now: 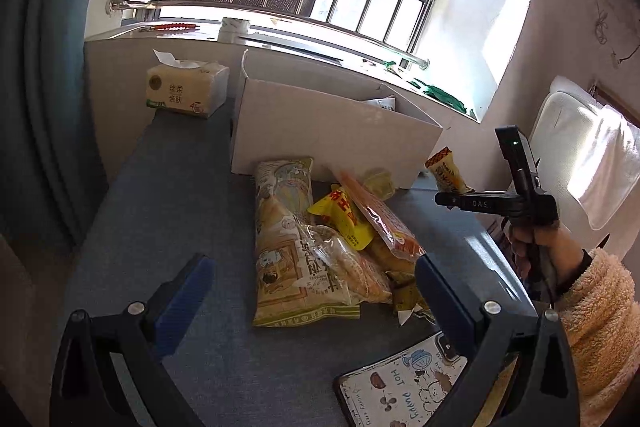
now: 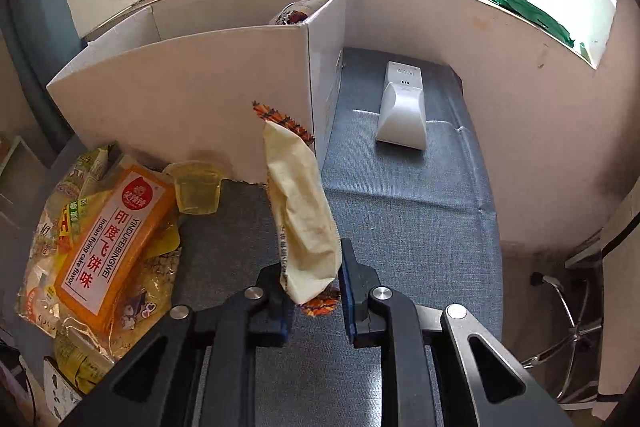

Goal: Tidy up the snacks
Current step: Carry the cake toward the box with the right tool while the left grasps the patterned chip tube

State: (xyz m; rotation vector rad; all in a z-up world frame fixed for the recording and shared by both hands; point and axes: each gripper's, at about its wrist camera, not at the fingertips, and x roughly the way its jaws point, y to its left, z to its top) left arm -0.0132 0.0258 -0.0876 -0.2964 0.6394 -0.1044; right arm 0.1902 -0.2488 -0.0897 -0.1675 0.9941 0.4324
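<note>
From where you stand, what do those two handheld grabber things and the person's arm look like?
Both grippers are black plastic frames with silver bolts and blue ribbed fingers. The right gripper reads "DAS" in pale letters and carries a black box with a green light. The person's right hand emerges from a fluffy cream-orange sleeve.

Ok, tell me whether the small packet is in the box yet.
Out. The packet is clamped in the right gripper, upright outside the box.
</note>
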